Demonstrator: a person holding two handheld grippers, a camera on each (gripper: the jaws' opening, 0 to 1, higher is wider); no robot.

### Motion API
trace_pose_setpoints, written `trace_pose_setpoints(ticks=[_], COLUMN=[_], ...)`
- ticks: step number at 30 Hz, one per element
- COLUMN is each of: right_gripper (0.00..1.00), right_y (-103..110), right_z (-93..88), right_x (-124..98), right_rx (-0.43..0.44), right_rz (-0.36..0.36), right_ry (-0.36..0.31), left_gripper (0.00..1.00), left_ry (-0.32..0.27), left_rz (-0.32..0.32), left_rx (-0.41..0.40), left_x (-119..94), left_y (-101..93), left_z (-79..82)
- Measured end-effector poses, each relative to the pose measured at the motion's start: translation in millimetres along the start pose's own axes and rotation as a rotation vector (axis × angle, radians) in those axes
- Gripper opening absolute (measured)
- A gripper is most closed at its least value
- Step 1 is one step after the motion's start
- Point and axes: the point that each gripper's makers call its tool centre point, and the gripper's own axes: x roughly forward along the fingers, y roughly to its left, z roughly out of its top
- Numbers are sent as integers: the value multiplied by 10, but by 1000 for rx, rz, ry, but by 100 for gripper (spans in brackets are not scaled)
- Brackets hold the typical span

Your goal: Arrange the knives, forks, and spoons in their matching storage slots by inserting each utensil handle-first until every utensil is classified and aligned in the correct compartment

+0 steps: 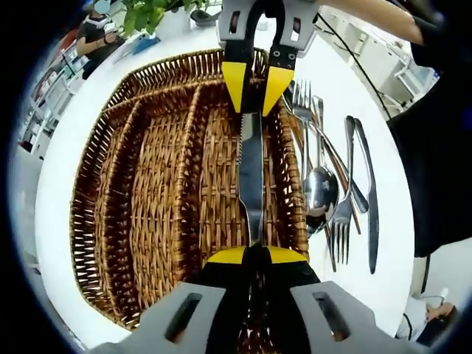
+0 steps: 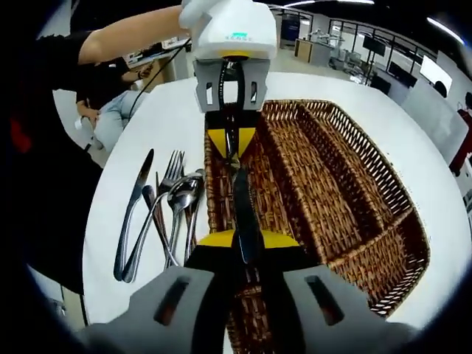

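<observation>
Over the basket (image 1: 147,199), both grippers hold one knife (image 1: 251,184): left gripper (image 1: 254,254) closed on one end, right gripper (image 1: 257,88) closed on the other. Knife lies along the basket's outer slot. Beside the basket, on the table (image 1: 66,162), lie mixed utensils (image 1: 335,188), count unclear. No writing is readable.

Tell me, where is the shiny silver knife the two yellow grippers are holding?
The silver knife hangs over the brown wicker basket's slot nearest the loose cutlery pile, held at each end by the left gripper and right gripper.
</observation>
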Motion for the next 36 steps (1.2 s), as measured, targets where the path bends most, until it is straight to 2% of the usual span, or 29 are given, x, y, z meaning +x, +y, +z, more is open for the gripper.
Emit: trace_pose_setpoints(ticks=[5, 11, 16, 17, 18, 19, 25, 28, 33, 36], right_gripper=[10, 11, 11, 12, 13, 13, 14, 16, 21, 27], right_y=[-16, -1, 15, 28, 26, 30, 21, -11, -15, -19], right_z=[-13, -18, 3, 23, 30, 30, 90, 157, 199, 209], right_x=[23, 42, 13, 3, 2, 4, -32, -76, -147, -184], right_rx=[27, 12, 38, 45, 46, 44, 39, 64, 91, 103], right_rz=[18, 34, 50, 56, 56, 56, 40, 9, -40, -69], right_ry=[12, 56, 40, 34, 32, 35, 31, -4, -42, -57], left_gripper=[8, 9, 9, 10, 9, 8, 11, 14, 19, 21], left_ry=[15, 20, 20, 24, 21, 19, 15, 0, -39, -84], left_rz=[-14, -30, -59, -44, -72, -72, -59, -33, 1, 29], left_rx=[-6, -8, -25, -21, -30, -26, -23, -21, -39, -64], left_x=[8, -2, -36, -60, -83, -88, -114, -148, -205, -244], left_y=[-12, -17, -50, -25, -75, -75, -64, -46, -13, 0], left_z=[-4, -7, -9, -12, 1, 2, 1, 14, 24, 53])
